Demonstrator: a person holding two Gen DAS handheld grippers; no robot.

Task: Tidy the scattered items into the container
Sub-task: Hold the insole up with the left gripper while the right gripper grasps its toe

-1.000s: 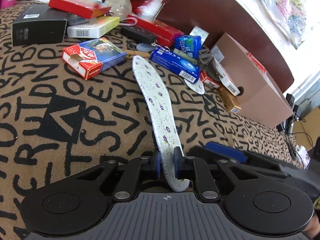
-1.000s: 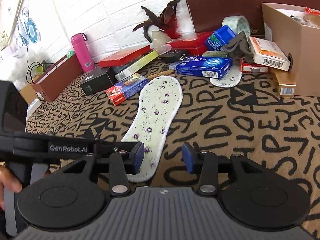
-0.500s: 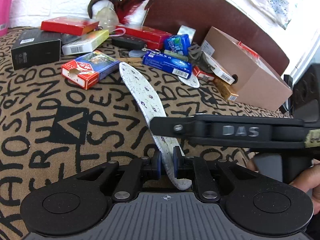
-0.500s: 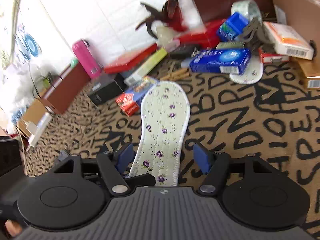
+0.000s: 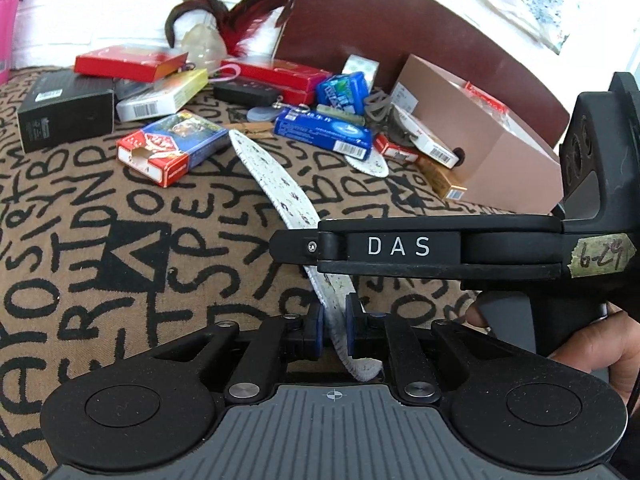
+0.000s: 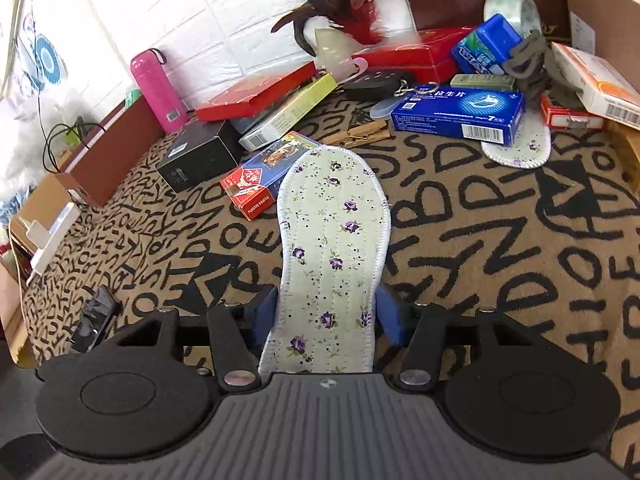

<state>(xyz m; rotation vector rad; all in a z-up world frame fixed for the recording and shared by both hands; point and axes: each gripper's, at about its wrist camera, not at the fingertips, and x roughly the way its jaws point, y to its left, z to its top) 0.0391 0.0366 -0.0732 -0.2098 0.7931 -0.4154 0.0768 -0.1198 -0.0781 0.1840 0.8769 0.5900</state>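
Note:
A long white insole [image 5: 276, 176] with purple flowers is lifted at its heel end, its toe toward the clutter. My left gripper [image 5: 331, 336] is shut on that heel, pads on its two faces. The right gripper [image 6: 326, 316] reaches in from the right and straddles the insole [image 6: 336, 232] across its width. Its jaws are closing, the blue pads right at the insole's two edges with no firm press visible. The cardboard box [image 5: 492, 160] stands at the back right. A second insole [image 6: 520, 148] lies half under a blue carton [image 6: 456, 114].
Scattered at the back of the letter-patterned cloth are a card pack [image 5: 172, 148], a black box [image 5: 64, 114], red boxes [image 5: 128, 62], a pink bottle [image 6: 158, 88], a tape roll [image 6: 512, 10], keys, a peg and a feather ornament [image 6: 336, 12]. A hand [image 5: 592, 344] holds the right gripper.
The right gripper has come in over the insole, opened wider, then begun closing around it. The left gripper has kept its hold on the heel while rolling slightly.

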